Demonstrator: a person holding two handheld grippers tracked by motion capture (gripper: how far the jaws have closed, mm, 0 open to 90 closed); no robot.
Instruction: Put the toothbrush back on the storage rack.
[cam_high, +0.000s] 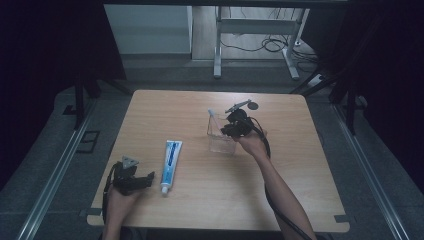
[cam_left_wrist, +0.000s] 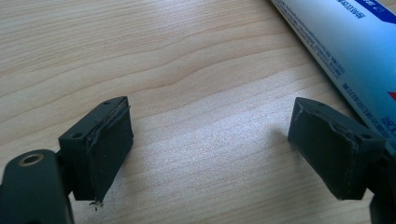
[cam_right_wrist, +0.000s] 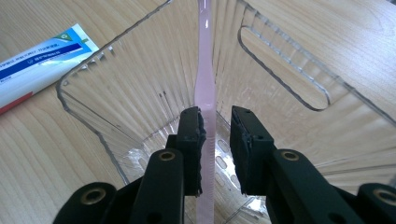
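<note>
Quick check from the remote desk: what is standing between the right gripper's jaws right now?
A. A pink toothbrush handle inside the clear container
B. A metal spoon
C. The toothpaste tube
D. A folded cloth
A: in the right gripper view the pink toothbrush handle runs up between the right gripper pads, inside the clear ribbed container; the toothpaste tube lies apart on the table.

Pink toothbrush (cam_right_wrist: 205, 88), clear ribbed cup (cam_right_wrist: 140, 88), blue-white toothpaste tube (cam_high: 170, 159).
</note>
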